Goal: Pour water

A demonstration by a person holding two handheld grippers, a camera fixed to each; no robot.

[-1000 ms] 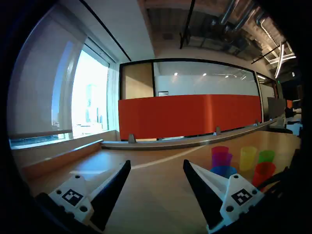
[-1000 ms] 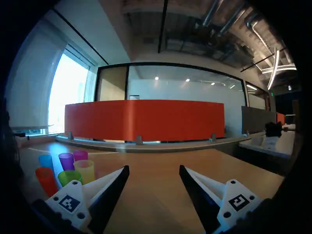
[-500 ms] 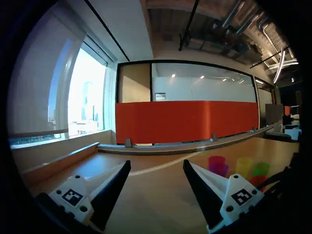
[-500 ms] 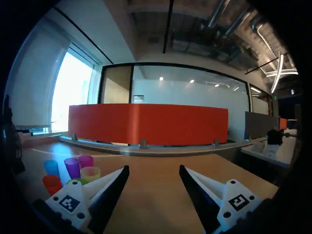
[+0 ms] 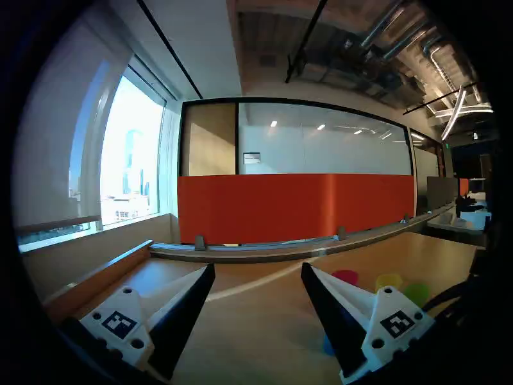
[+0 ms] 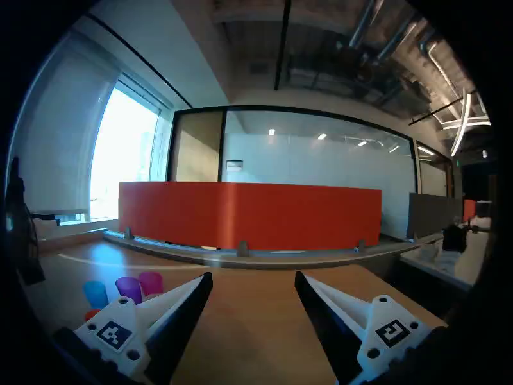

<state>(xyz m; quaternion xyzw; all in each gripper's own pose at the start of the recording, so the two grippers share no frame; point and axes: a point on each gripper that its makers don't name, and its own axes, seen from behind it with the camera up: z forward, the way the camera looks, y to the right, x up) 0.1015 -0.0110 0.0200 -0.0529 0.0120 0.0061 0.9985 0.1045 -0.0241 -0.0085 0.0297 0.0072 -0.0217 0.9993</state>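
Several small coloured plastic cups stand together on a wooden table point(image 5: 269, 321). In the left gripper view a magenta cup point(image 5: 345, 276), a yellow cup point(image 5: 388, 280) and a green cup point(image 5: 415, 292) peek over my right finger, low on the right. My left gripper point(image 5: 256, 266) is open, nothing between its fingers. In the right gripper view a blue cup point(image 6: 96, 293), a purple cup point(image 6: 129, 289) and a magenta cup point(image 6: 151, 282) sit low on the left, behind my left finger. The right gripper point(image 6: 252, 276) is open and holds nothing.
An orange partition point(image 5: 295, 205) with a metal rail runs along the table's far edge. A bright window point(image 5: 128, 186) and a wooden ledge point(image 5: 96, 279) lie to the left. Another desk with objects point(image 6: 449, 250) stands far right.
Both views have tipped upward. The cups have slid lower in each view and are now partly hidden behind the fingers. Both grippers stay open.
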